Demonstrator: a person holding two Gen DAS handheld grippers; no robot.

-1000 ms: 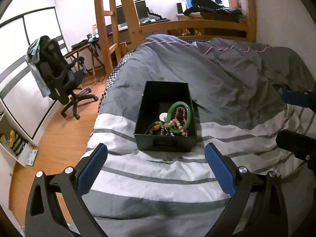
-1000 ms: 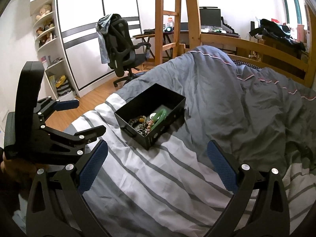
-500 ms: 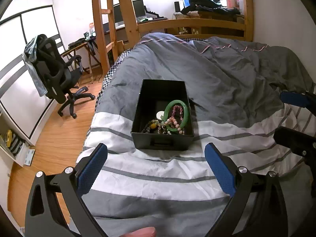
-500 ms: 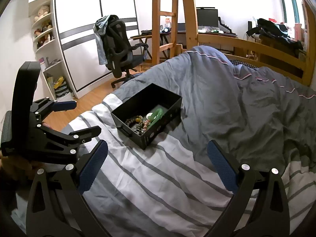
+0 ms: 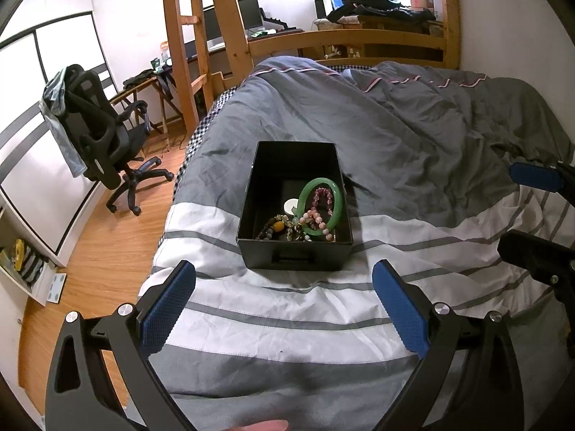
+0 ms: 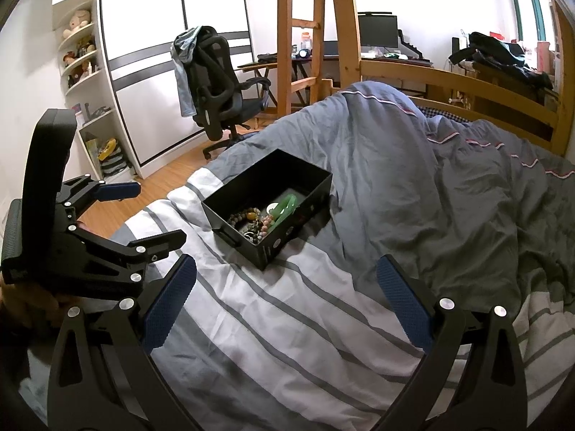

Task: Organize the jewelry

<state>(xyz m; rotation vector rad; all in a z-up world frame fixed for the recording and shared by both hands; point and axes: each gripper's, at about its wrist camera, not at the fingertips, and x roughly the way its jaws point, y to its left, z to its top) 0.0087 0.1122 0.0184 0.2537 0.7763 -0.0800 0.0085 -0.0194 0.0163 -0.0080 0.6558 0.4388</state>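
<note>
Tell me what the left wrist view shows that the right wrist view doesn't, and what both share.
Only the left wrist view shows the green bangle as a full ring leaning on the box wall, plus the floor scale. Only the right wrist view shows the shelf of plush toys and the whole left gripper. Both share the black box of beads on the striped duvet, and the office chair.
</note>
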